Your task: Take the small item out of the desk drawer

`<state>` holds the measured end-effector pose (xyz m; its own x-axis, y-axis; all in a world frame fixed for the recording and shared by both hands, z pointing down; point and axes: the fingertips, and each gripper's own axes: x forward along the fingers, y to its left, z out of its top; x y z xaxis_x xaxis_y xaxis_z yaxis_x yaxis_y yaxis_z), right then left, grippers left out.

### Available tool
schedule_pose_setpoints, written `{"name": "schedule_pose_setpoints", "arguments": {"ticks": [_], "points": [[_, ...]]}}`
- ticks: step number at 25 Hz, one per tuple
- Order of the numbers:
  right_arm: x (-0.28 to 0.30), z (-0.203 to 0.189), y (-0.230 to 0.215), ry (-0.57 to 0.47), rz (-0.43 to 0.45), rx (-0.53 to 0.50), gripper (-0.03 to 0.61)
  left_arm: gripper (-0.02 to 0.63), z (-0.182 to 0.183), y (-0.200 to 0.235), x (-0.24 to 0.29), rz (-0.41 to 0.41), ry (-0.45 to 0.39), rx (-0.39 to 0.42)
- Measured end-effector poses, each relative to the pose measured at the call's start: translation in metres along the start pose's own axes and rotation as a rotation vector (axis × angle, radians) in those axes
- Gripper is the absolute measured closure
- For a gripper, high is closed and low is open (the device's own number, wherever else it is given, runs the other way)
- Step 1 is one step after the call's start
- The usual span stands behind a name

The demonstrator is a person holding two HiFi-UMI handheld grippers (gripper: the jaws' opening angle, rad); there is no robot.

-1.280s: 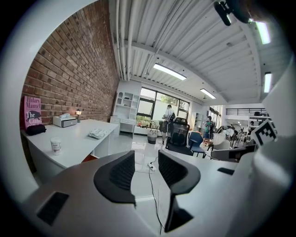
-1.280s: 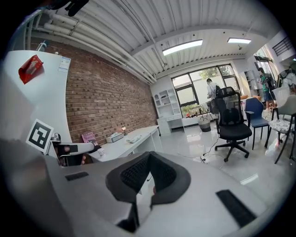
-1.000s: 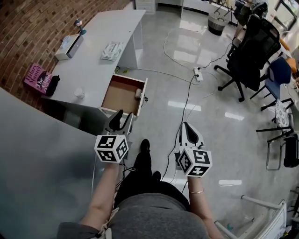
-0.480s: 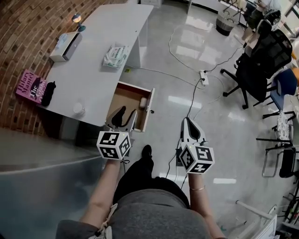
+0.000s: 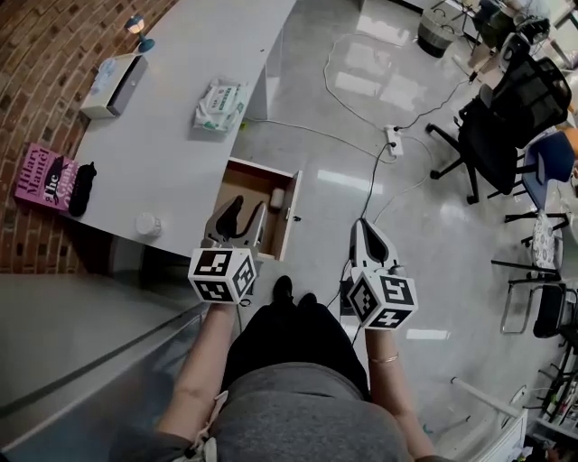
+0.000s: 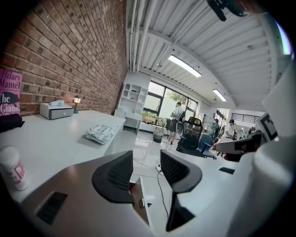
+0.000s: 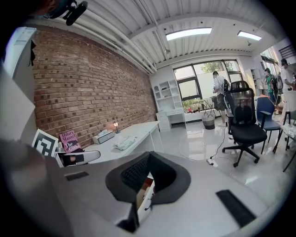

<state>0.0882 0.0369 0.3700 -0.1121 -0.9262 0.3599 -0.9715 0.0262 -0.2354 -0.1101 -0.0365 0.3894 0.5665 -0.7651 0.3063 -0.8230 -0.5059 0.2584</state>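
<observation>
The drawer [image 5: 246,185] is seen pulled out from under the desk [image 5: 172,117], so its inside is laid bare from above. The item [image 5: 277,198], small and pale, is found inside the drawer, close to the front panel, untouched.

The left gripper [image 5: 237,217] is held over the near part of the drawer. Its jaws are opening and nothing is seen between them, which is judged to be readiness for reaching in and closing on the item. The right gripper [image 5: 363,233] is kept apart, over the floor [image 5: 424,235] beside the drawer front. Its jaws are pressed together on nothing, so it is judged to be held out of the way for now.

The desk top is pale and mostly bare. A pack of wipes [image 5: 219,104], a small jar [image 5: 147,224], a black case [image 5: 81,188], a pink book [image 5: 38,176], a grey box [image 5: 113,83] and a little lamp [image 5: 137,27] are spread over it, well apart.

A brick wall [image 5: 36,72] is set behind the desk. The floor is glossy, and a cable [image 5: 361,144] is run across it to a power strip [image 5: 394,138]. An office chair [image 5: 492,117] is parked further off.
</observation>
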Motion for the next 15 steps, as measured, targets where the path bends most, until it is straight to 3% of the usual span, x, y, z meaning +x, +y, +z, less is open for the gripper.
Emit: {"name": "schedule_pose_setpoints", "arguments": {"ticks": [15], "points": [[0.046, -0.006, 0.007, 0.059, 0.034, -0.003, 0.574, 0.433, -0.027, 0.025, 0.041, 0.052, 0.104, -0.018]]}}
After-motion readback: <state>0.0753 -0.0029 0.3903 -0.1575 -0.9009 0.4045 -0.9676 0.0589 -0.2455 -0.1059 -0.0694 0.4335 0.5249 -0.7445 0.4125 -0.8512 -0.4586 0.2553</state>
